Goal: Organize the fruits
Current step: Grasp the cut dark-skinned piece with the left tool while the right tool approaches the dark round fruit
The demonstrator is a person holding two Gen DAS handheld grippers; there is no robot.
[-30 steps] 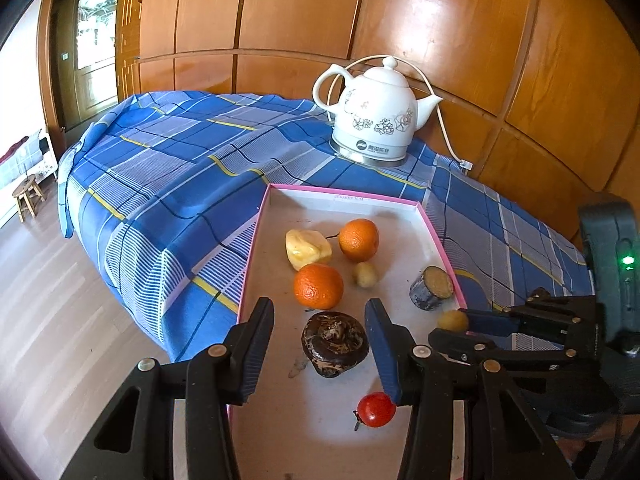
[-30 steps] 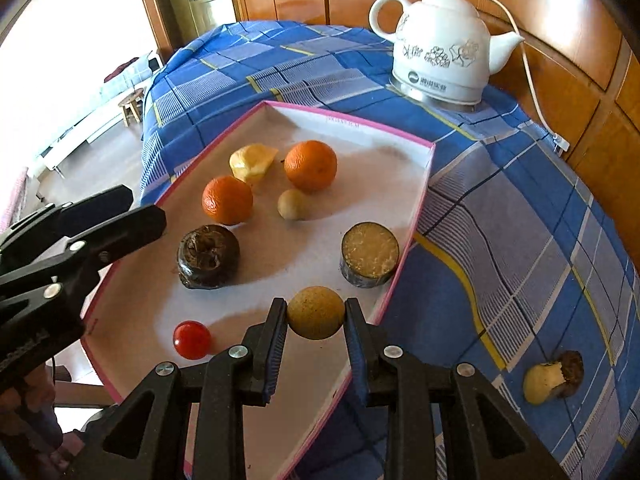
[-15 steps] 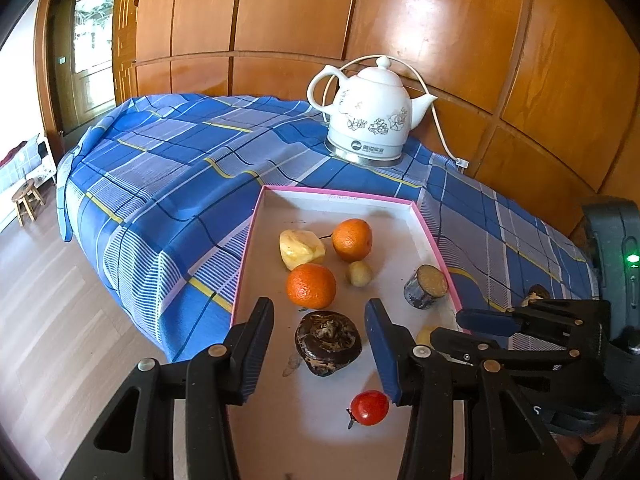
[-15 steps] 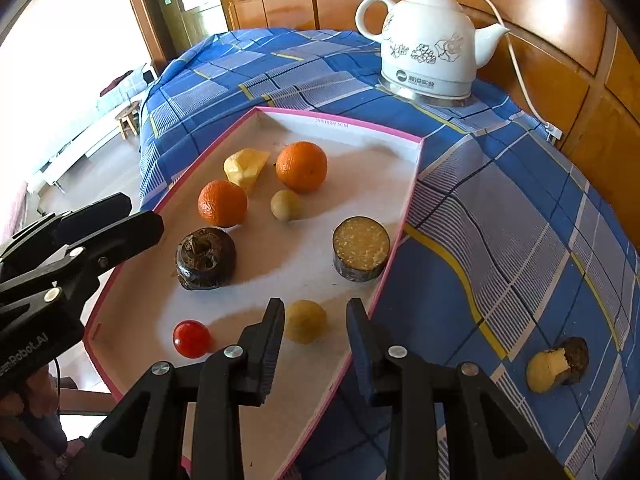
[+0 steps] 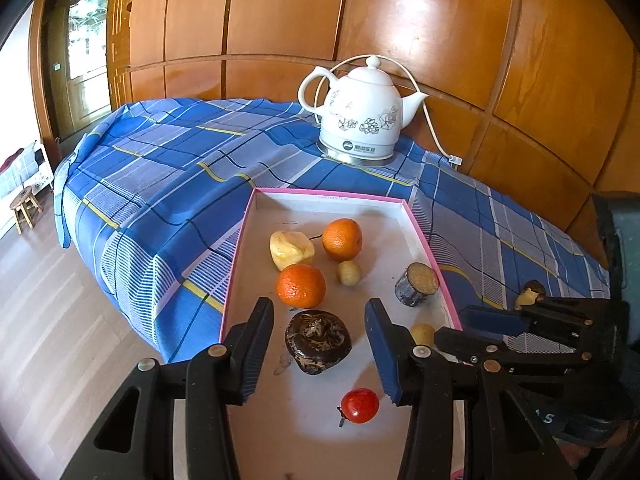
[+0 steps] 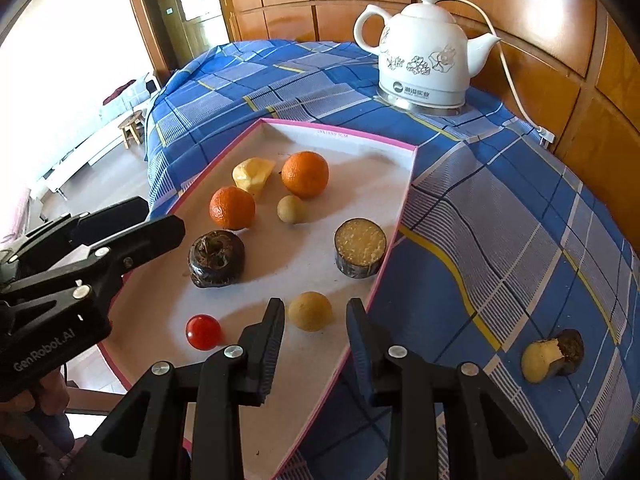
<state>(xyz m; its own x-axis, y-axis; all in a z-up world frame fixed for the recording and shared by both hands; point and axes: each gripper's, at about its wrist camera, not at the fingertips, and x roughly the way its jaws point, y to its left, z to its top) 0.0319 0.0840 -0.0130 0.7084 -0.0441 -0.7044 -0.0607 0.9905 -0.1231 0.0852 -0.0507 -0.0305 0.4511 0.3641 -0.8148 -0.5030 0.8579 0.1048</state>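
Tray (image 6: 404, 184): white, pink-rimmed, shallow; lies on the blue plaid cloth (image 6: 500, 240), centre of both views.
Left gripper (image 5: 320, 344): lower centre of the left wrist view, jaws apart, nothing between the pads; hangs above the tray, framing the dark wrinkled fruit (image 5: 318, 340) that lies on the tray floor beyond.
Right gripper (image 6: 316, 324): lower centre of the right wrist view, jaws apart, pads clear of the small tan round fruit (image 6: 310, 311) resting on the tray just past the fingertips, near the tray's right rim.
Cherry tomato (image 6: 203, 331): red, on the tray, left of the right gripper, lower left of the frame.
Oranges: one (image 6: 232, 207) mid-left on the tray, another (image 6: 305, 174) farther up, near the centre.
Yellow cut piece (image 6: 252, 174): pale, just left of the farther orange.
Small tan ball (image 6: 292, 209): between the two oranges, slightly to the right.
Cut cylinder (image 6: 360, 247): dark skin, yellow cut face upward, just beside the tray's right rim.
Stray piece (image 6: 552, 354): yellow flesh with a dark end, outside the tray on the cloth, lower right of the right wrist view.
Electric kettle (image 6: 424, 64): white with flower print, on its base, upper right, corded to the wood-panelled wall (image 5: 360, 12).
Wooden stool (image 6: 132, 126): on the floor, left edge.
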